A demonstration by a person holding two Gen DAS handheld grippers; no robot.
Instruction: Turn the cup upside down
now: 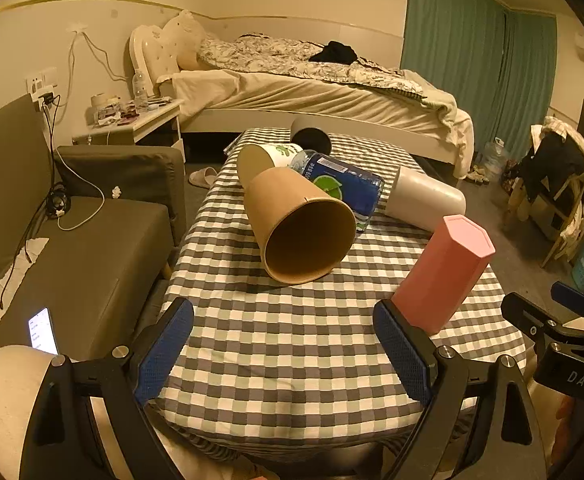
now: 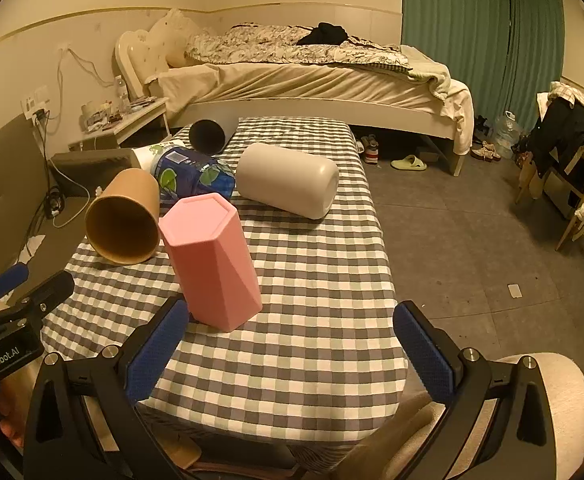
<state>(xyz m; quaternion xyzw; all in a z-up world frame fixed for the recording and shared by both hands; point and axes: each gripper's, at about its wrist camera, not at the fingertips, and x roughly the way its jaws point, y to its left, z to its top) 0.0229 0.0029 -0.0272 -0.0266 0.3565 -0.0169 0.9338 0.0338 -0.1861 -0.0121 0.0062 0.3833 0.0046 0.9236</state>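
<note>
A pink hexagonal cup stands with its closed end up on the checkered table; it also shows in the left wrist view. A brown paper cup lies on its side, mouth toward me, also in the right wrist view. A grey cup and a black cup lie on their sides further back. My left gripper is open and empty above the table's near edge. My right gripper is open and empty, just in front of the pink cup.
A blue water bottle and a white printed paper cup lie behind the brown cup. A grey sofa stands left of the table with a lit phone. A bed is behind. Open floor lies to the right.
</note>
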